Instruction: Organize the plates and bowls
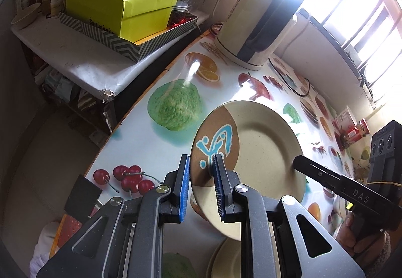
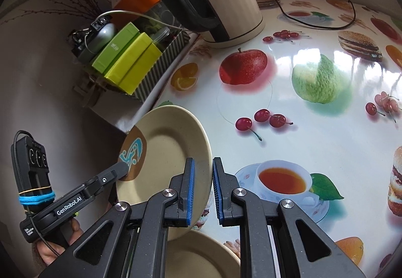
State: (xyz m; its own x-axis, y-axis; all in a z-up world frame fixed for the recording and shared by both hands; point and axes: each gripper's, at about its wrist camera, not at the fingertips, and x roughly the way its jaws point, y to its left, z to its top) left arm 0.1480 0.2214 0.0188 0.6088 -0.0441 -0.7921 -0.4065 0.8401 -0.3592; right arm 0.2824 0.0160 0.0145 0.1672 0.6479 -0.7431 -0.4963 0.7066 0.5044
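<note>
A beige plate [image 1: 263,137] with a brown patch and a blue figure hangs tilted above the fruit-print table [image 1: 155,147]. My left gripper [image 1: 201,160] is shut on the plate's rim at the brown patch. My right gripper [image 2: 203,162] is shut on the opposite rim of the same plate [image 2: 168,147]. Each gripper shows in the other's view: the right gripper [image 1: 300,165] at the plate's right edge, the left gripper [image 2: 123,168] on the brown patch. Below the held plate lies another beige plate [image 2: 201,258], partly hidden by the gripper frames.
A cream and black electric kettle [image 1: 261,26] stands at the table's far end, its black cord [image 2: 326,22] looping over the cloth. Green boxes [image 1: 120,6] are stacked on a side shelf left of the table. Red packets [image 1: 351,129] sit by the window wall.
</note>
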